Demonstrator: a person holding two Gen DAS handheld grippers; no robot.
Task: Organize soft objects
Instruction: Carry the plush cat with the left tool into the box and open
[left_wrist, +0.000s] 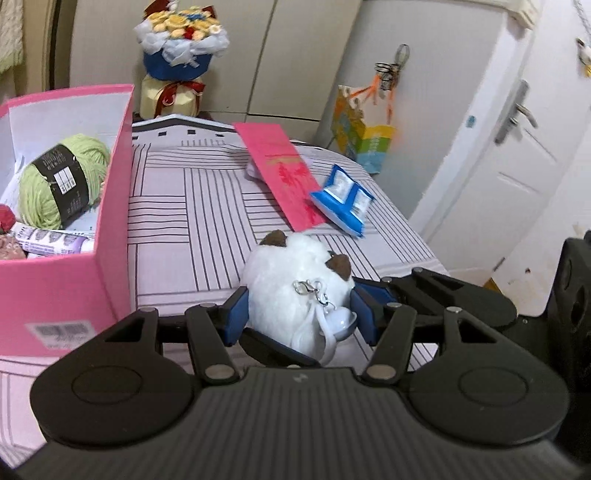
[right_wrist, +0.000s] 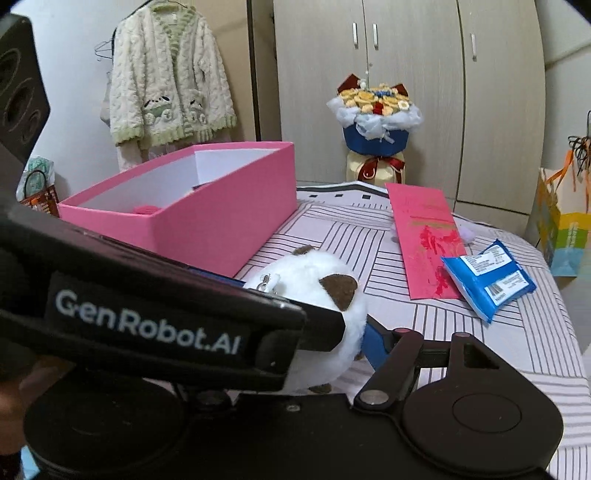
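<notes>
Sitting between the left gripper (left_wrist: 298, 314) jaws, the white plush (left_wrist: 291, 280) is clamped; right gripper's state unclear.

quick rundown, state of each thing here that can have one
left claw: shut on the white plush toy, which is off the bed
right claw: mostly hidden behind the left claw, open or shut unclear
pink box: open, no lid on, green yarn ball inside
red envelope: flat on the bed
blue packet: sealed, lying partly on the red envelope
wardrobe doors: closed
white door: closed
</notes>
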